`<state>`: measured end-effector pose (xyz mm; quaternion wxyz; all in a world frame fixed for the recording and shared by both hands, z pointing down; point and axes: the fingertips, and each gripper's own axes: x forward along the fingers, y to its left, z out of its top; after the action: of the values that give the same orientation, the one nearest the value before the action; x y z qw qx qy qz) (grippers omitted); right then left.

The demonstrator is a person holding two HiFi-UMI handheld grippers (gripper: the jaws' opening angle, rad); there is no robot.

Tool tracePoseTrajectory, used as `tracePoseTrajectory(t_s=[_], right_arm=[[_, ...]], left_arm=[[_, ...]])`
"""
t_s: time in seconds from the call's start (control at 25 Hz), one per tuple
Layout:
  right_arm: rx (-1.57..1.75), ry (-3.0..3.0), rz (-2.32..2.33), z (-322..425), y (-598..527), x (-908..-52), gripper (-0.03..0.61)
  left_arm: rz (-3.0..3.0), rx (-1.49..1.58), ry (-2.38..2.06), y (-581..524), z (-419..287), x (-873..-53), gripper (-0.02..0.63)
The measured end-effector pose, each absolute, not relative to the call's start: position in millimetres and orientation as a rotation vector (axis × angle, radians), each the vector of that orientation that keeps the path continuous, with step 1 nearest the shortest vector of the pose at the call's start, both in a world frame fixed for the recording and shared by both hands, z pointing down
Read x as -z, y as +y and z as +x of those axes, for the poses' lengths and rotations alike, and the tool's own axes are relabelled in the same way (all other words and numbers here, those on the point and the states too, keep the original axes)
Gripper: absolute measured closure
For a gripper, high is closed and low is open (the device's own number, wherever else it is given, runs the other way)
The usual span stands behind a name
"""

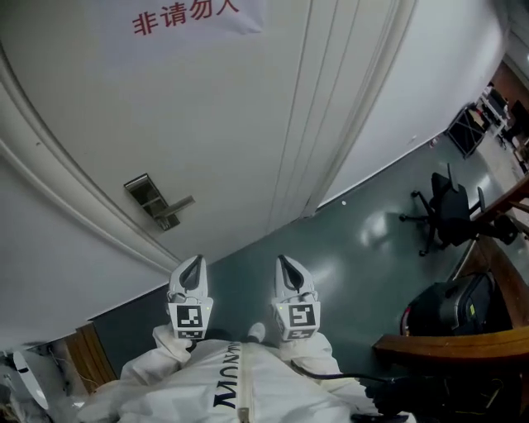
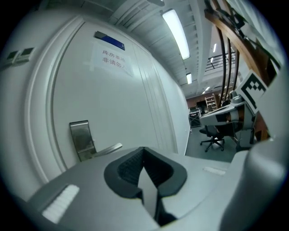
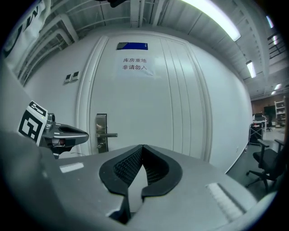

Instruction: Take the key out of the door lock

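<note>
A white door (image 1: 215, 107) fills the head view, with a steel lock plate (image 1: 145, 196) and lever handle (image 1: 173, 206) at its left. In the right gripper view a small key (image 3: 100, 145) shows on the plate (image 3: 101, 131) just under the lever. Both grippers hang close to my body, well short of the door. My left gripper (image 1: 189, 266) is shut with nothing in it, its pads meeting at the tip (image 2: 143, 151). Beside it, my right gripper (image 1: 289, 268) is also shut and empty (image 3: 142, 148). The left gripper (image 3: 67, 133) shows at the right gripper view's left.
A paper sign with red characters (image 1: 186, 15) hangs high on the door. On the grey floor (image 1: 347, 240) to the right stand a black office chair (image 1: 442, 211), a black bag (image 1: 450, 306) and a wooden desk edge (image 1: 463, 343). White sleeves (image 1: 231, 380) show at the bottom.
</note>
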<state>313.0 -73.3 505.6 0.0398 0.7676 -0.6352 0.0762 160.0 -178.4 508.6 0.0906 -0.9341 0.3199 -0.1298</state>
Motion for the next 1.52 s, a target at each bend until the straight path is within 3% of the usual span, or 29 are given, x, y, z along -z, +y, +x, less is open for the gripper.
tracePoseTrajectory(t_s=[0.48,1.08,1.52], right_arm=[[-0.198,-2.223,2.063,236,-160,-500,0.578],[-0.140,-2.255,1.958,155,-233,-491,0.578],[-0.131,-2.252,1.934,142,-258,-487,0.577]], left_arm=[[-2.647,0.414,1.351,-223,60,-504,0.614],[-2.625,0.345,1.487,-285,-27,-502,0.614],[-2.618,0.335,1.549,-304,-47,-504,0.614]])
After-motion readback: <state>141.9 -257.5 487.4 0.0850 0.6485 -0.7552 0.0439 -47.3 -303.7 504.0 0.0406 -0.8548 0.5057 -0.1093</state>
